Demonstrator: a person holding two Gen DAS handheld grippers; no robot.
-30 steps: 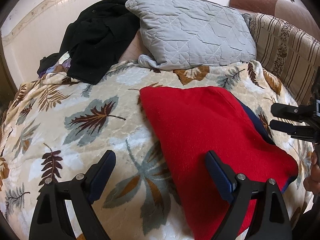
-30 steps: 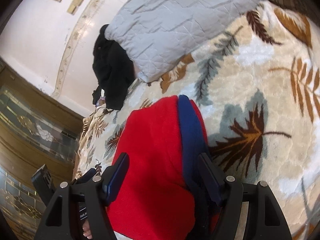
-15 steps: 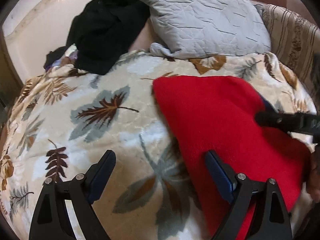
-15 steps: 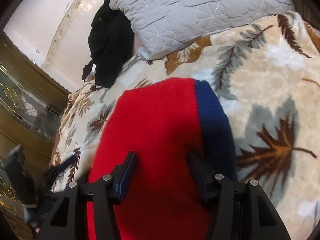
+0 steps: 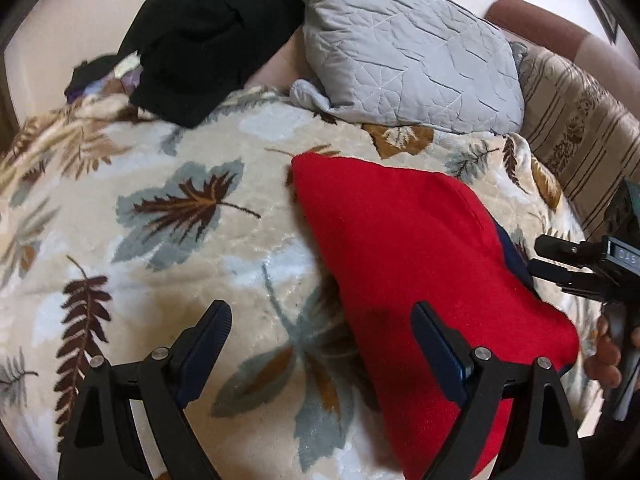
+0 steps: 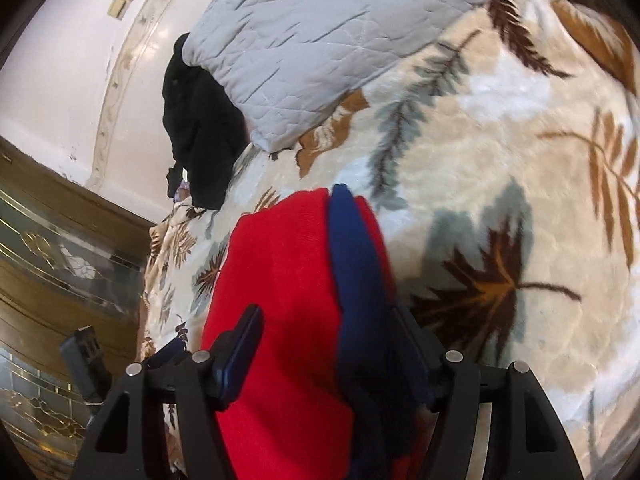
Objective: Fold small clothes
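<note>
Garment: red knit top point(image 5: 404, 248) w/ navy trim point(image 6: 356, 264), lying flat on leaf-print blanket point(image 5: 168, 264) on bed, near grey pillow point(image 5: 404, 64)
Handling: prob soft, light, floppy; will sag, drape if lifted
Grip pt: near hem corners, pinch both layers
Left tool point(image 5: 320, 344): jaws wide, nothing held, one finger over red edge
Right tool point(image 6: 324, 340): jaws opening, astride navy edge, not clamping

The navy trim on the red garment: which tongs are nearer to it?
Right. The right tongs straddle the navy trim, jaws opening. The left tongs hang wide open at the red garment's opposite edge, over the leaf blanket.
</note>
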